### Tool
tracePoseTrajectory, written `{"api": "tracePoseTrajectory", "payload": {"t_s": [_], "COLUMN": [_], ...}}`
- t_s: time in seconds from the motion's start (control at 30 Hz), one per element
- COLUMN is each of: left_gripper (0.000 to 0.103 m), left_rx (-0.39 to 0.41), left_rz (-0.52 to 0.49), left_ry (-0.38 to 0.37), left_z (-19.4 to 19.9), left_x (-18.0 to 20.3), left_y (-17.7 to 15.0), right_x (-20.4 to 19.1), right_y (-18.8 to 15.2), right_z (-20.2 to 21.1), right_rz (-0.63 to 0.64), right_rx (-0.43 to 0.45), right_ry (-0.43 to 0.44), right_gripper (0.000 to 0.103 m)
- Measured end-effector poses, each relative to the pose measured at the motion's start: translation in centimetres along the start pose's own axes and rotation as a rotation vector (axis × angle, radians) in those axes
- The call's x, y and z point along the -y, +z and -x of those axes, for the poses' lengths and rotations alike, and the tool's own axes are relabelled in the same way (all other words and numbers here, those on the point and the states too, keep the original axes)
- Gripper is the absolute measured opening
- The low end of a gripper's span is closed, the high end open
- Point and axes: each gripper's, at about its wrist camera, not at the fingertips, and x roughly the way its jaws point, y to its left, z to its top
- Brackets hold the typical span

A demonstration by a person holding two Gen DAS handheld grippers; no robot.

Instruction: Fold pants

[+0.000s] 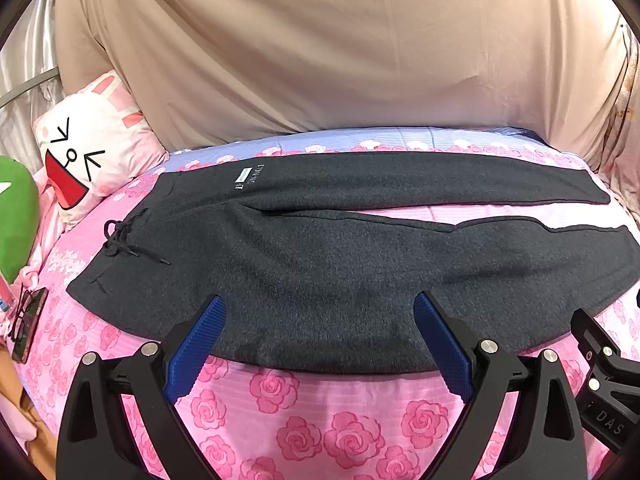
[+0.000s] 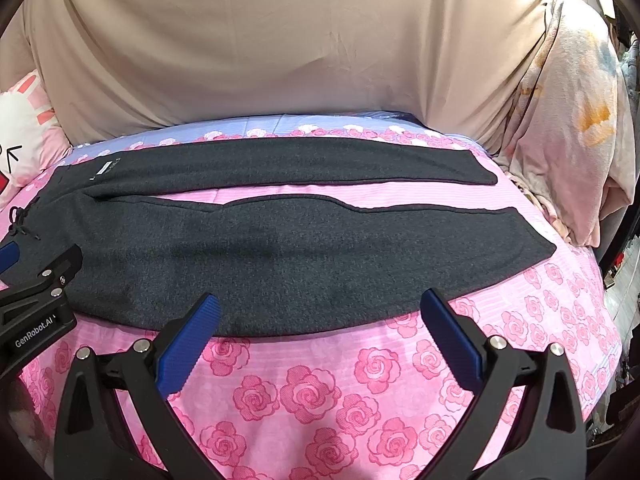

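A beige sheet [image 1: 320, 48] hangs as a backdrop behind the bed [image 1: 328, 412], which carries a pink rose-print cover with a lilac strip at the far edge. The dark grey pants [image 1: 320, 272] lie flat and unfolded across the bed, waistband to the left, both legs running to the right with a strip of cover showing between them. The near leg's lower edge lies just ahead of both grippers. A white label [image 1: 241, 177] sits on the far leg near the waist; the drawstring [image 1: 120, 240] is tied at the waistband. A cartoon-face pillow [image 1: 88, 152] rests at the left, near the waist end. A phone with glasses on it [image 1: 28, 320] lies at the left edge. Left gripper [image 1: 320, 308]: jaws spread wide, holding nothing, poised over the near leg. Right gripper [image 2: 320, 304]: jaws likewise spread wide, empty, at the near hem line.
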Motion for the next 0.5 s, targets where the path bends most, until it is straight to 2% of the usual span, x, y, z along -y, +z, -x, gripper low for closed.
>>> {"api": "tracePoseTrajectory", "payload": {"t_s": [0.37, 0.43, 0.5], "left_gripper": [0.094, 0.094, 0.094], "left_rx": [-0.019, -0.033, -0.069], "left_rz": [0.004, 0.025, 0.083], "left_ry": [-0.003, -0.03, -0.103], "left_z": [-1.2, -1.7, -2.6], "left_x": [-0.1, -0.8, -2.6], "left_y": [0.5, 1.0, 2.0], "right_x": [0.1, 1.0, 2.8], "right_y": [0.5, 0.9, 1.7], "right_z": [-1.8, -2.5, -3.3], "right_rz": [-0.002, -0.018, -0.035], "right_rx": [-0.025, -0.032, -0.024], "right_ry": [0.016, 0.043, 0.054], "right_gripper": [0.098, 0.098, 0.098]}}
